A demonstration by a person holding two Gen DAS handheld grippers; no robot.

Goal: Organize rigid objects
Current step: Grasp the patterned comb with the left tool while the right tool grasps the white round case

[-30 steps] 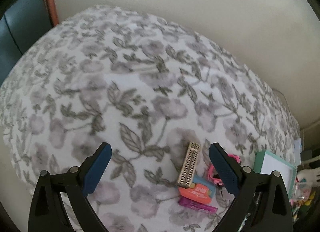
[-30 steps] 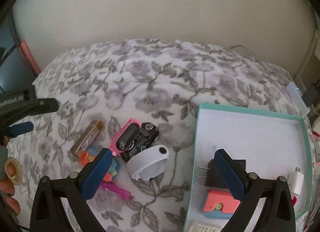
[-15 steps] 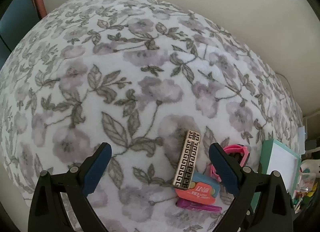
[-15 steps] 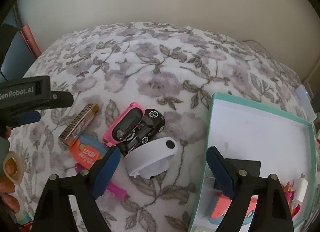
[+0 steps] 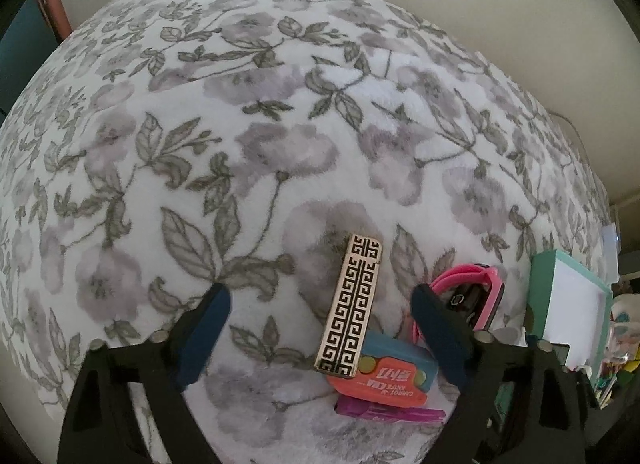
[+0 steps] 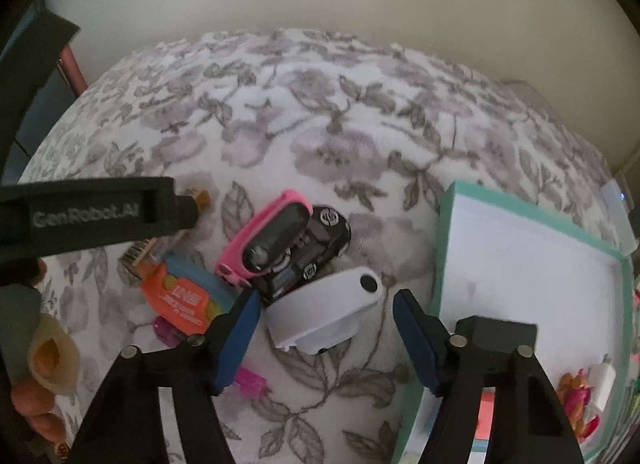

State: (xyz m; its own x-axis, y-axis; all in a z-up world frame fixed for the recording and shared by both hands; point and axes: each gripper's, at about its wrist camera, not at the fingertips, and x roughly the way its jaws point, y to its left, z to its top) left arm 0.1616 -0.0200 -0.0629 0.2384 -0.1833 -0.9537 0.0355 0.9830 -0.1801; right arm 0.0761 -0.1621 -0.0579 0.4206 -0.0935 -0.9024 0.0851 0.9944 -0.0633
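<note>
A cream and black patterned lighter [image 5: 352,304] lies on the floral blanket [image 5: 260,152]. It sits between the fingers of my left gripper [image 5: 320,296], whose jaws are closing without touching it. The lighter's near end rests on an orange and blue carrot knife [image 5: 384,380]. In the right wrist view a white wristband [image 6: 328,316] lies between the fingers of my right gripper [image 6: 326,296]. Those jaws are closing too, with small gaps still on both sides. The band leans on a black toy car [image 6: 316,248] and a pink watch [image 6: 264,240].
A teal box [image 6: 444,264] stands to the right, holding a black charger [image 6: 500,328] and a white plug [image 6: 604,380]. A purple stick [image 6: 248,380] lies near my right gripper's left finger. The left tool's black frame [image 6: 100,220] and a person's hand [image 6: 32,396] fill the left side.
Both grippers came down closer to the pile. The right jaws narrowed around the white wristband. The lighter now sits between the left fingers, which have closed a little.
</note>
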